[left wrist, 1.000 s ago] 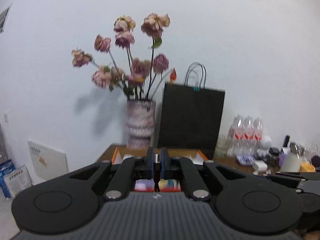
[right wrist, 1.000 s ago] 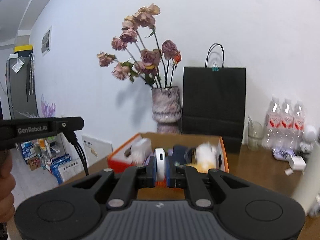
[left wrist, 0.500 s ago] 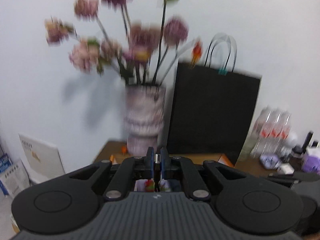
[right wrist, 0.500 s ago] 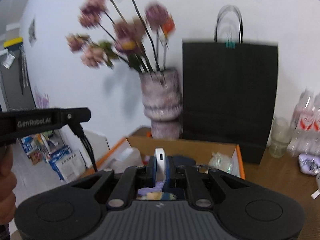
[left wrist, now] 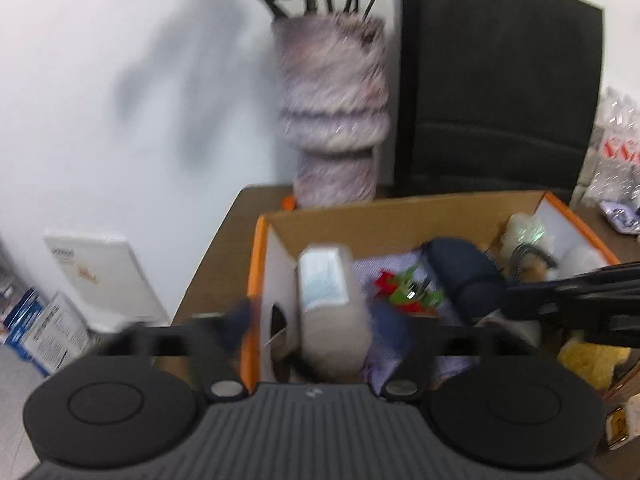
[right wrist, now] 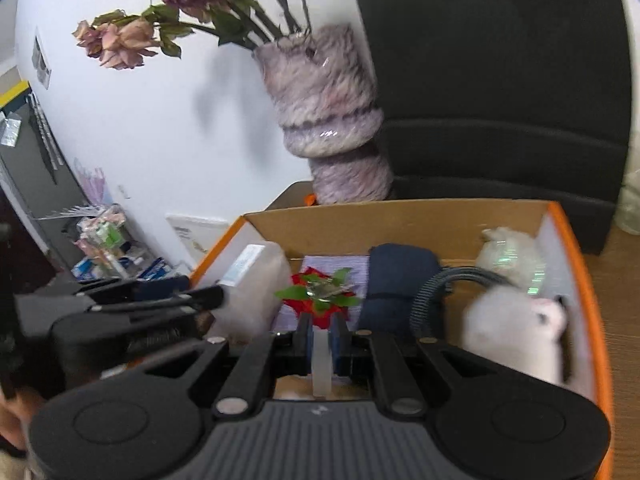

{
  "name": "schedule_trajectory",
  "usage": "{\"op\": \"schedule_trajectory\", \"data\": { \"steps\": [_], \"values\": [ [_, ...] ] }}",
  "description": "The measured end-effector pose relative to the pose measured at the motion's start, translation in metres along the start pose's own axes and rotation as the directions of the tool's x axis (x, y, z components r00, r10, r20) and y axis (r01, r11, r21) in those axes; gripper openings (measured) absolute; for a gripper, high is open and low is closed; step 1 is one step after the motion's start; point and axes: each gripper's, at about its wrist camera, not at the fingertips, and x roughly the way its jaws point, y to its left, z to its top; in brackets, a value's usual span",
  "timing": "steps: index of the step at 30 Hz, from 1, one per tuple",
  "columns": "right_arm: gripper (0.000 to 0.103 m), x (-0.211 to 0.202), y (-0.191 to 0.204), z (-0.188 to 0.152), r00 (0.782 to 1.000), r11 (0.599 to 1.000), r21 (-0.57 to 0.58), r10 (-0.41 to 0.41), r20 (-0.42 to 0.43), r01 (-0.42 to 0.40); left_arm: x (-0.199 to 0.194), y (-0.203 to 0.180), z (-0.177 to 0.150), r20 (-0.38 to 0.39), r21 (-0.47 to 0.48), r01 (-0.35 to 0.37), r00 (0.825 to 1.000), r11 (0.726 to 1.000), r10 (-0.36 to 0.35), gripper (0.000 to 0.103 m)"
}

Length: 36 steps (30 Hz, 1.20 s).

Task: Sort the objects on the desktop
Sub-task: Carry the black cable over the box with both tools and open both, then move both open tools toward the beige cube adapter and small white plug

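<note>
At the far left of the right wrist view, the left tongs [right wrist: 192, 296] reach in over the near left corner of an orange-edged cardboard box [right wrist: 400, 216]. In their own view the left tongs [left wrist: 316, 320] are spread wide apart and blurred, with a pale translucent container [left wrist: 330, 312] standing between the arms; whether either finger touches it cannot be told. That container [right wrist: 252, 288] sits just inside the left wall of the box [left wrist: 400, 216], its light blue label facing up.

Moving right along the box floor, a red flower with green leaves [right wrist: 320, 296] lies on a purple striped cloth [right wrist: 332, 264]. Beside it is a dark navy roll [right wrist: 400, 280], and a black ribbed cable [right wrist: 452, 280] arcs over toward the right. A white fluffy toy [right wrist: 516, 336] leans against the right wall, with a pale crinkled bundle [right wrist: 512, 252] behind it in the far right corner.

At the bottom middle, the right tongs [right wrist: 322, 340] are closed on a thin white disc [right wrist: 322, 360] held edge-on, low over the near part of the box.

Behind the box on the wooden surface [right wrist: 616, 280] stand a mottled pink vase [right wrist: 328, 120] with wilted roses [right wrist: 120, 40] and, to its right, a black paper bag [right wrist: 500, 80].
</note>
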Motion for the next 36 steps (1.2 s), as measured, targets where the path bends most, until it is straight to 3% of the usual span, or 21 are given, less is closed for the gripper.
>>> {"op": "schedule_trajectory", "data": {
  "steps": [2,3,5,9,14,18,23,29,32,36],
  "values": [
    [0.022,0.014,-0.002,0.005,0.999,0.999,0.02,0.026,-0.028,-0.026,-0.006,-0.002,0.006,0.015,-0.015,0.015,1.0,1.0,-0.014,0.083],
    [0.032,0.021,-0.003,0.006,0.999,1.0,0.026,0.009,-0.054,-0.008,-0.011,-0.003,0.009,0.019,-0.017,0.014,1.0,1.0,-0.014,0.084],
    [0.034,0.024,-0.001,0.006,0.997,0.999,0.015,-0.045,-0.056,0.046,-0.022,-0.006,0.014,0.026,-0.007,0.001,1.0,1.0,-0.001,0.089],
    [0.053,-0.001,-0.005,0.004,0.999,0.998,0.04,-0.053,0.009,0.053,-0.044,-0.008,0.018,0.053,0.021,-0.012,0.999,1.0,0.011,0.1],
    [0.061,-0.042,-0.006,0.0,0.992,0.993,0.024,-0.116,0.043,0.115,-0.068,-0.016,0.015,0.029,0.023,-0.043,0.999,0.999,0.043,0.103],
    [0.076,-0.081,-0.002,-0.014,0.986,0.988,0.003,-0.156,0.061,0.156,-0.095,-0.021,-0.002,0.045,0.01,-0.024,0.999,1.0,0.023,0.103],
    [0.083,-0.128,0.011,-0.062,0.959,0.962,-0.073,-0.252,0.131,0.263,-0.134,-0.026,-0.046,0.053,-0.034,-0.055,0.997,0.998,0.057,0.103],
    [0.086,-0.161,0.033,-0.156,0.931,0.928,-0.152,-0.311,0.19,0.34,-0.174,-0.033,-0.117,0.06,-0.152,0.021,0.998,0.988,-0.012,0.103],
    [0.086,-0.173,0.039,-0.198,0.934,0.933,-0.137,-0.306,0.186,0.333,-0.193,-0.039,-0.156,0.043,-0.209,0.045,0.998,0.977,-0.037,0.103],
    [0.086,-0.189,0.041,-0.245,0.939,0.945,-0.092,-0.296,0.174,0.315,-0.216,-0.056,-0.203,0.035,-0.178,0.005,0.999,0.984,0.001,0.103]
  ]
}}
